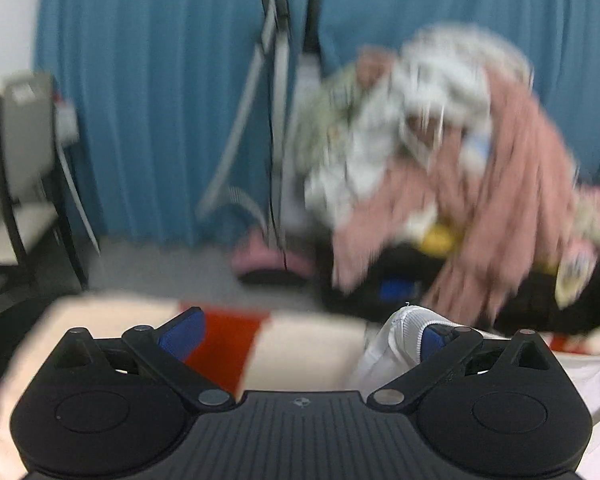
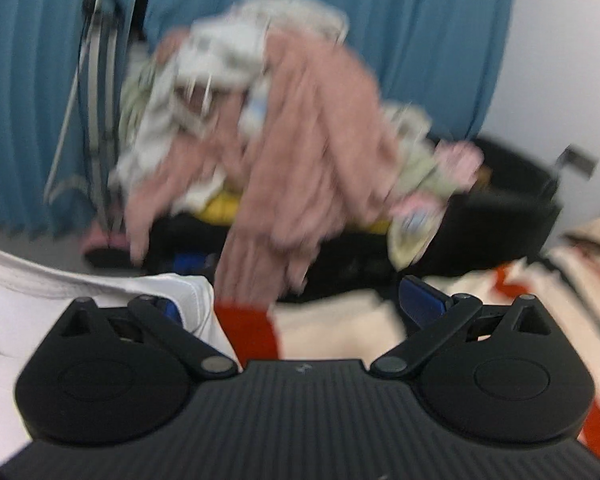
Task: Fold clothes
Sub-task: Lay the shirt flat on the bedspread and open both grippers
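Item one, white garment [image 1: 396, 344]: it lies on the striped blanket [image 1: 308, 344] between our two grippers, with a bunched edge draped over the inner finger of each. In the right wrist view the same white cloth [image 2: 60, 304] spreads to the left, showing a seam or hem; we see no finished fold in it.

Item two, left gripper [image 1: 312, 336]: fingers spread wide, blue pads apart. The right-hand pad is touching or partly buried in the white cloth, but nothing is pinched between the two.

Item three, right gripper [image 2: 300, 304]: likewise spread wide. Its left pad is mostly hidden behind the white cloth; its right pad stands free over the blanket. Nothing is pinched.

Item four, heap of clothes [image 2: 268, 128]: pink, white-patterned, pale green and yellow pieces piled high on a dark suitcase or bin [image 2: 500, 216] beyond the blanket, in front of the blue curtain [image 1: 160, 100]. All of it is blurred, and individual pieces cannot be counted.

Item five, progress: we judge the task to be at an early stage. No folded stack is visible in either view. One garment is laid out and under our grippers but not gripped; the large heap appears untouched and makes up most of what remains. Whether the white piece is already flat we cannot tell, as only its near edges show.
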`<state>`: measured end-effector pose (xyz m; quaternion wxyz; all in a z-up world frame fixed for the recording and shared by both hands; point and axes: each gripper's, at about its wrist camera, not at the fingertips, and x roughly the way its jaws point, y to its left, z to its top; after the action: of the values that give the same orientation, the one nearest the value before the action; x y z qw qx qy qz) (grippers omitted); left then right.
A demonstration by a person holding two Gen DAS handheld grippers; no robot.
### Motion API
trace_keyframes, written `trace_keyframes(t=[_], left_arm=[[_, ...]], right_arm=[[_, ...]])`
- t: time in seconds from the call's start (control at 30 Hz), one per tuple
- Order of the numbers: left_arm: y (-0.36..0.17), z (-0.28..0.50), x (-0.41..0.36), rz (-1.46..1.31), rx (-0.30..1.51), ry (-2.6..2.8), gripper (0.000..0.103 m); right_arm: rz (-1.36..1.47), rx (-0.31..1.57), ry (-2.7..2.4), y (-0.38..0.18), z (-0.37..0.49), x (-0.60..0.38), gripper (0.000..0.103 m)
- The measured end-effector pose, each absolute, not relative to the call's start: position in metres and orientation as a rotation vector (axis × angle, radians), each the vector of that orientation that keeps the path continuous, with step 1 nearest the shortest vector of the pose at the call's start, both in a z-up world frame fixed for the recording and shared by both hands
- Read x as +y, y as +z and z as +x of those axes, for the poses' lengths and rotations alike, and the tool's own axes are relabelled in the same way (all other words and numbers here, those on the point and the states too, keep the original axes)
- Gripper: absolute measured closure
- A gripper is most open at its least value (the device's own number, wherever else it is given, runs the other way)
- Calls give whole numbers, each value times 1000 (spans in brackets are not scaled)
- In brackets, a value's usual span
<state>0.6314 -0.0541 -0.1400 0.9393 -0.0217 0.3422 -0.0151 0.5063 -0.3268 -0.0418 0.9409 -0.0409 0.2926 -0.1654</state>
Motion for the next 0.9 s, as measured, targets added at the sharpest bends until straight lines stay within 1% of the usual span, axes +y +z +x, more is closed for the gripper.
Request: trace_keyframes(t=[0.03,0.07,0.1,0.17,0.27,0.33,0.47,0.57,0.67,0.77,0.9], left_arm=[[-155,647,-52,-40,763,-50,4],[-165,661,-50,-33,815,-66,4],[-170,671,-49,-16,858,-82,1],[-165,683,-52,49,920,-116,0],[-134,679,-59,149,970,-191,0],[-113,667,-60,179,973,-244,0],[-66,607,-49,134,872,-272,0],[-40,554,-37,89,818,-273,0],[-14,480,-10,23,734,-269,0],[-5,391,25,-71,659,-258,1],[-8,307,53,-98,637,-242,2]], right_arm=[[-84,646,-311,-58,517,-327,0],[-90,685,-290,-70,523,-329,0],[-93,719,-257,-74,530,-330,0],[-91,775,-187,-76,539,-330,0],[-63,834,-83,-64,541,-327,0],[-56,830,-70,-51,529,-320,0],[-28,790,-73,-22,495,-306,0],[5,738,-73,0,459,-298,0],[30,670,-74,28,401,-283,0],[33,618,-76,48,337,-267,0],[72,559,-51,66,246,-250,0]])
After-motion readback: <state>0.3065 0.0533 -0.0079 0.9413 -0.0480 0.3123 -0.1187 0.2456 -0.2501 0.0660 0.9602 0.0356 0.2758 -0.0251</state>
